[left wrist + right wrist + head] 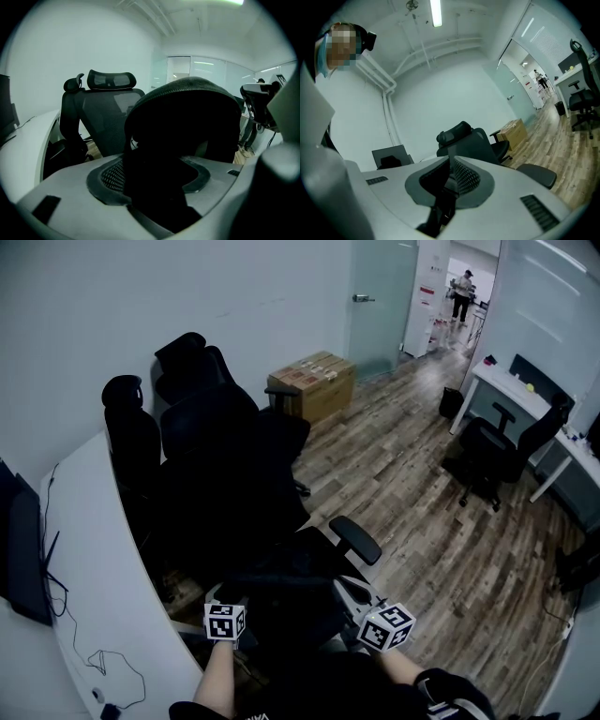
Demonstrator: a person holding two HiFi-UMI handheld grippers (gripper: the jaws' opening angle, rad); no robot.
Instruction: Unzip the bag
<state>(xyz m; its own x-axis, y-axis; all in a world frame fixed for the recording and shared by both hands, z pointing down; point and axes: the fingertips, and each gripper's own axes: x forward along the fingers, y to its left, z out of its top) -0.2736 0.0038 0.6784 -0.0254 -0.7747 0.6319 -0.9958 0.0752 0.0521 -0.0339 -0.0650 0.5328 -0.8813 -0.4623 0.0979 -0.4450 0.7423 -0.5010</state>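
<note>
black bag (pixel 183 122) sits on chair (pixel 357 540), close in front. left tool (pixel 157 176) wide apart around bag top, not pinching. right tool (pixel 451 180) clenched, nothing clear inside. step: getting hold. next: find zip pull, pinch it.

Two hand-held grippers (pixel 157 180) (pixel 449 182), one black bag (pixel 183 117), one cardboard box (pixel 314 382), one distant person (pixel 461 292)

The left gripper (pixel 154 178) and right gripper (pixel 451 174) have pale grey shells; black ribbed pads (pixel 466 178); each carries a white cube (pixel 225 622) with black square markers; clothing seems dark, possibly short-sleeved.
</note>
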